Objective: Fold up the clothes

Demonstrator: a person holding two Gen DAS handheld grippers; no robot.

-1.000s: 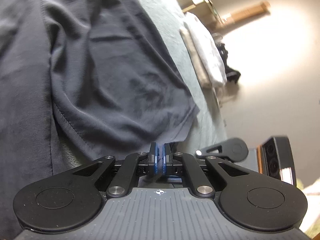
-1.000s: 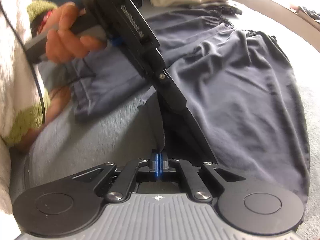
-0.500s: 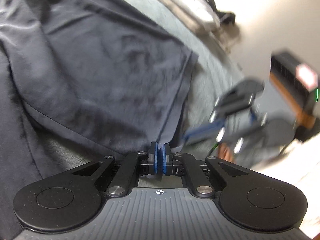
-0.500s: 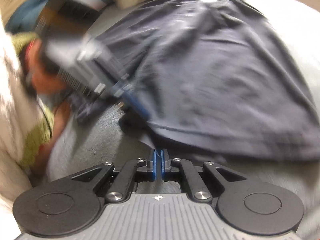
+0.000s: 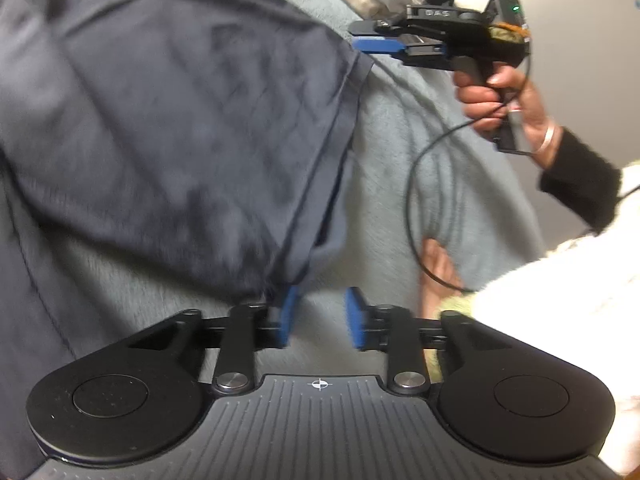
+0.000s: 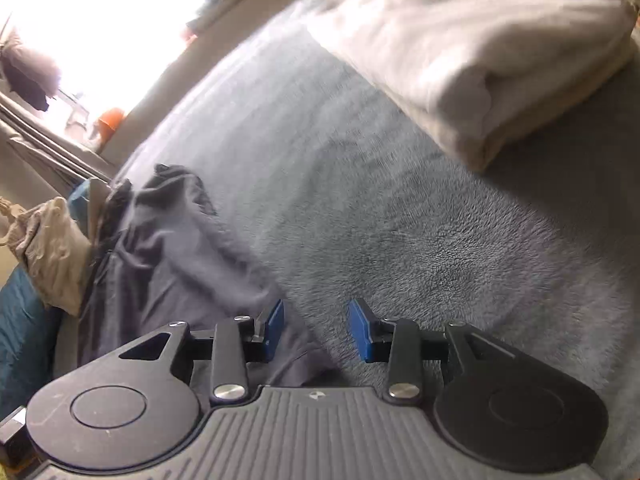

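Note:
A dark navy garment (image 5: 172, 128) lies spread on the grey fleece blanket (image 5: 408, 184), its hemmed end folded over onto itself. My left gripper (image 5: 318, 316) is open, its fingers just off the hem's near corner, holding nothing. My right gripper (image 5: 360, 44) shows in the left wrist view at the hem's far corner, held by a hand. In the right wrist view the right gripper (image 6: 316, 328) is open and empty, with the navy garment (image 6: 168, 256) under and left of its left finger.
A folded beige-white stack (image 6: 480, 60) lies on the blanket (image 6: 400, 208) at upper right. A crumpled beige cloth (image 6: 52, 248) and teal fabric (image 6: 20, 320) sit at the left. A cable (image 5: 416, 184) hangs from the right gripper. My white sleeve (image 5: 560, 288) is at right.
Both grippers were shut on the garment's hem and carried it over. Both have now opened and let the hem go, leaving it lying on the garment.

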